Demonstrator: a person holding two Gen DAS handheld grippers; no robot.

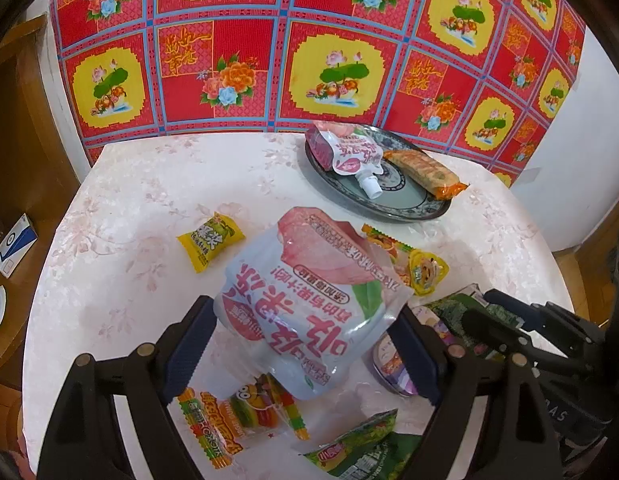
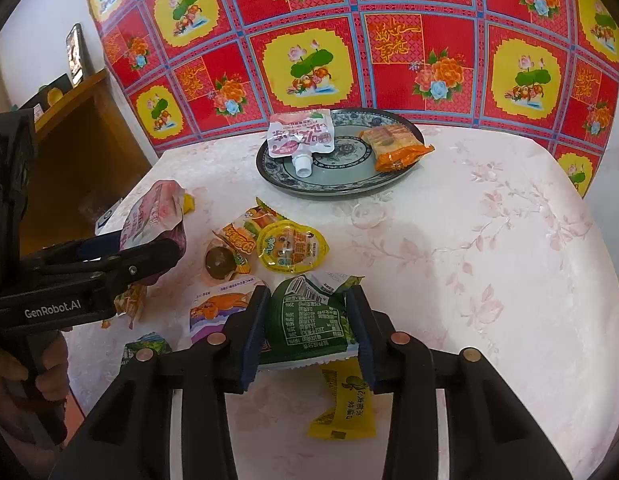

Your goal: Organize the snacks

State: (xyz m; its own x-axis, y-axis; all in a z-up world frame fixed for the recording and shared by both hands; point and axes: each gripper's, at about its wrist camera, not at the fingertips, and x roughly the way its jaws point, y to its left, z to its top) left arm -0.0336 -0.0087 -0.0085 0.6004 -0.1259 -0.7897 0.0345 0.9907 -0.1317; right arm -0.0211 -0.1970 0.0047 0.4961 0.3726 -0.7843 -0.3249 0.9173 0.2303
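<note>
Both cams ride on the handheld grippers and look forward and down along the jaws at the table (image 1: 121, 200); landmark is the plate (image 1: 393, 204) at the far edge. Left wrist view sits close over the near left of the plate (image 2: 333, 190), facing it and the patterned cloth (image 1: 269, 40) behind; right wrist view hangs near and right; both share plate, cloth (image 2: 389, 40) and mid-table snacks.

"GenRobot.AI" is printed in white on the left hand-held gripper (image 2: 157, 258), seen from the right wrist. The green packet (image 2: 309, 320) shows a barcode and a nutrition table with percentages, upside down. Other packets carry Chinese print, unreadable here.
</note>
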